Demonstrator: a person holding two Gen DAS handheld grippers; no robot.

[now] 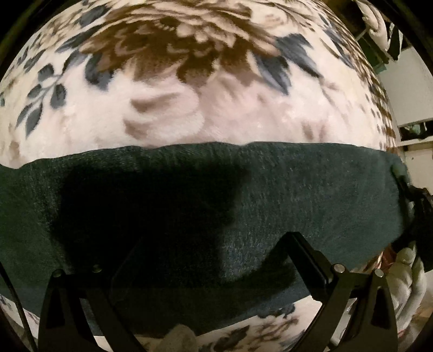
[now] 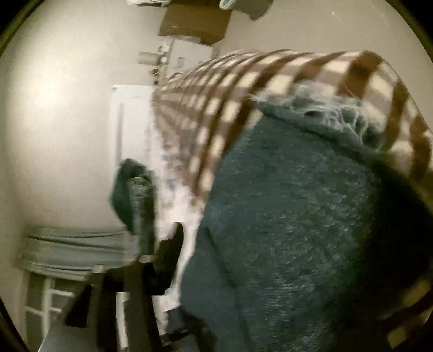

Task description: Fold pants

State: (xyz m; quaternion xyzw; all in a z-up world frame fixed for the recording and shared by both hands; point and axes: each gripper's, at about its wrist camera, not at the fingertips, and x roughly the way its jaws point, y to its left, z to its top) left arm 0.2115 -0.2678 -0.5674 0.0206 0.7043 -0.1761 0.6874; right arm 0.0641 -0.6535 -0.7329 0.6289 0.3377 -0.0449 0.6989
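Observation:
Dark teal pants (image 1: 297, 195) lie as a wide band across a floral blanket (image 1: 167, 113). My left gripper (image 1: 216, 239) hangs just above them, pointing almost straight down, open, its fingers (image 1: 305, 251) spread wide with nothing pinched. At the band's right end a black part of my right gripper (image 1: 418, 216) meets the cloth. The blurred right wrist view is filled by the pants (image 2: 292, 216), frayed hem (image 2: 333, 108) at the top. There my right gripper (image 2: 184, 243) sits at the cloth's left edge, its dark fingers close together on the fabric.
The blanket's brown-and-cream checked border (image 2: 230, 89) runs past the pants. A pale folded cloth (image 2: 75, 249) lies on a white rack beside the bed, a dark green cloth (image 2: 132, 195) hanging above it. A cardboard box (image 2: 194, 24) sits by the far wall.

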